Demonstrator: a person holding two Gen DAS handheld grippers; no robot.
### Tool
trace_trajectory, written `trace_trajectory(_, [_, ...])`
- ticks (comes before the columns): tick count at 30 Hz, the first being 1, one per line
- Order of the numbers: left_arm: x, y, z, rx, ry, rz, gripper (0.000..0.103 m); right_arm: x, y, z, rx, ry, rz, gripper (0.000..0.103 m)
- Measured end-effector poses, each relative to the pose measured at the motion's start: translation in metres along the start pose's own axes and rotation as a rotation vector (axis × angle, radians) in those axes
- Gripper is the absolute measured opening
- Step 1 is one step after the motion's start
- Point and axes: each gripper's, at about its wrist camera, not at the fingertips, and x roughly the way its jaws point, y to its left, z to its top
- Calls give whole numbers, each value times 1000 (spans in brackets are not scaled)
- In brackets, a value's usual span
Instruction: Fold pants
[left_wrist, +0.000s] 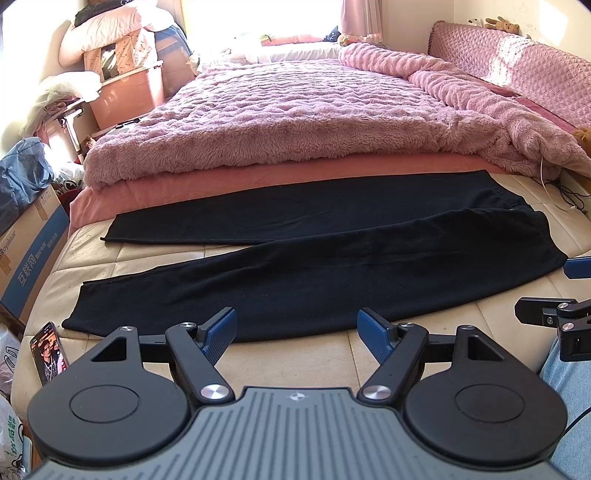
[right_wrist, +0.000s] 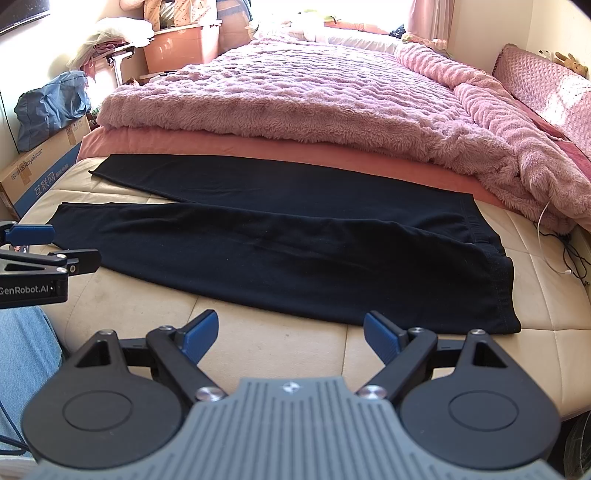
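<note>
Black pants (left_wrist: 314, 266) lie flat on the cream quilted mattress (left_wrist: 288, 354), legs spread in a V toward the left, waistband at the right. In the right wrist view the pants (right_wrist: 295, 251) show their waistband edge near the lower right. My left gripper (left_wrist: 297, 330) hovers open just in front of the near leg's edge, nothing between its blue pads. My right gripper (right_wrist: 290, 334) is also open, over bare mattress (right_wrist: 258, 343) just short of the pants near the waist end. Each gripper appears at the side of the other's view.
A fluffy pink blanket (left_wrist: 288, 118) is piled behind the pants. A phone (left_wrist: 48, 350) lies at the mattress's left corner. Cardboard boxes (left_wrist: 29, 251) and bags stand left of the bed. Cables (right_wrist: 565, 254) run at the right. A person's denim leg (left_wrist: 569, 398) is beside me.
</note>
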Motion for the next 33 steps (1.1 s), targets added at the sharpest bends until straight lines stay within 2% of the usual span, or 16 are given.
trace_trajectory(9, [1,-4,-5,17,-10,7,87,4,-1,-3,7,-3,1,82])
trace_trajectory(13, [5,-1,-7,53,-32,25,85,4,-9,-5,9,-44,3,82])
trace_trajectory(18, [20,13,-7,151,-80,38,76,5,-33,-9,-49,-157,2,82])
trace_trajectory(22, [37,29,-8,236,-88,50,65,17,-62,-4,-110,-184,-47,82])
trace_trajectory(24, [47,37,-8,281,-82,52,60,28,-80,-1,-132,-170,-81,82])
trace_trajectory(31, [93,65,-16,478,-2,133,59,75,-141,9,-187,-53,-137,81])
trace_trajectory(33, [106,75,-19,519,27,123,59,94,-156,10,-199,7,-155,74])
